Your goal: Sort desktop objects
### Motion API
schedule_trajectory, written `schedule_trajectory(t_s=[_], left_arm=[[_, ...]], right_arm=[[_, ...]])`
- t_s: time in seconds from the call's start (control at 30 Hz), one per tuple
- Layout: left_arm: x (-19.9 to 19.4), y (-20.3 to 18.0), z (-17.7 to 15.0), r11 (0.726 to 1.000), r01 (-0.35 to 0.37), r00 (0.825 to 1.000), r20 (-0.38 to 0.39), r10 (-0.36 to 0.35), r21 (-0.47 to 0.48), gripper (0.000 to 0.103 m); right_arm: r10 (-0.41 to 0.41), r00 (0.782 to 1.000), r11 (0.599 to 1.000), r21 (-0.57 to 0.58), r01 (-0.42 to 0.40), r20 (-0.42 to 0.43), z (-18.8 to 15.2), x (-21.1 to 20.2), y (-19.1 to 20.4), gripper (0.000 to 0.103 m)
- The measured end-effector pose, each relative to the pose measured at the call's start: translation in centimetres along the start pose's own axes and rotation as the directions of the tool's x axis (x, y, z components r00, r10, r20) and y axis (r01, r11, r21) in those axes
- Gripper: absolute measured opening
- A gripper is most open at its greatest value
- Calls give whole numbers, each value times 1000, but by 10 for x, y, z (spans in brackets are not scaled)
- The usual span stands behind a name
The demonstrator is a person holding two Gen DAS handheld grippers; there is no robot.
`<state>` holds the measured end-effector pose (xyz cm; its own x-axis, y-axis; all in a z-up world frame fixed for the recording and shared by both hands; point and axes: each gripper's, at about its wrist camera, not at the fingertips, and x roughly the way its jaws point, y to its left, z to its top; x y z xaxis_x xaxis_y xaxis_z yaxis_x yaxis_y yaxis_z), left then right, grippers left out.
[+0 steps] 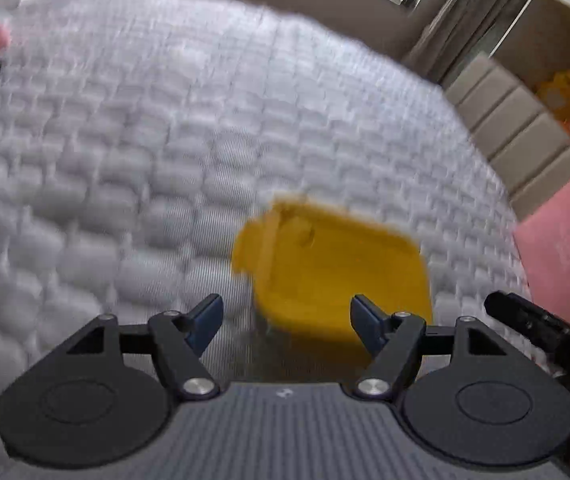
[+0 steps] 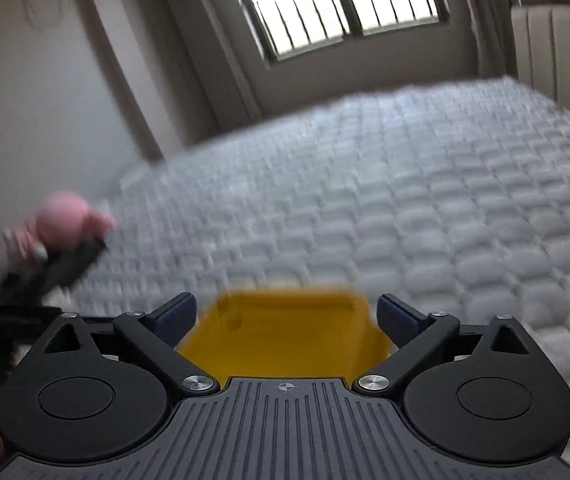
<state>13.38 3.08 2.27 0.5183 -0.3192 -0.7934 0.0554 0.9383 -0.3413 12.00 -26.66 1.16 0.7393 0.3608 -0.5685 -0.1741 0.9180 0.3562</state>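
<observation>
A yellow plastic box (image 1: 333, 268) lies on the white quilted mattress (image 1: 145, 140), blurred in both views. My left gripper (image 1: 287, 316) hangs over the box's near edge, jaws open, and the blue pads (image 1: 205, 320) touch nothing. In the right wrist view the same yellow box (image 2: 285, 332) shows low between the fingers of my right gripper (image 2: 287, 312). Those jaws are spread wide, with both pads clear of the box's sides. A blurred pink soft toy (image 2: 69, 224) rests on a black object (image 2: 73, 264) at the mattress's left edge.
A pink flat sheet (image 1: 557, 248) leans at the right by the padded beige headboard (image 1: 517, 128). Part of the other gripper's black body (image 1: 545, 332) pokes in at lower right. A barred window (image 2: 345, 8) and curtains stand beyond the mattress (image 2: 405, 200).
</observation>
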Motion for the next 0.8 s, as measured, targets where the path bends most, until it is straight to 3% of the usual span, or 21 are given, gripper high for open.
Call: schedule_trajectory(t_s=[0.13,0.3,0.47,0.57,0.8], left_arm=[[-2,-14,-29,1000,-11,994,-110,12,9,81],[-6,-33,-67,994,-55,967,-244,77,94,87],[-33,-48,-90,988,-77,980,-171,100,135,90],[-42,-53,-94,977,-141,979,-124,162,157,94],[-52,-62,-99,937,-264,959,-37,279,230,97]], right_arm=[[-40,990,999,29,45,-134,-28,-15,15,103],[-121,958,989,51,139,-259,-44,-33,40,103],[-164,919,967,126,222,-357,-61,-45,46,103],[-149,919,965,148,215,-366,-68,-49,49,103],[-203,913,969,60,239,-355,-67,-53,58,103]])
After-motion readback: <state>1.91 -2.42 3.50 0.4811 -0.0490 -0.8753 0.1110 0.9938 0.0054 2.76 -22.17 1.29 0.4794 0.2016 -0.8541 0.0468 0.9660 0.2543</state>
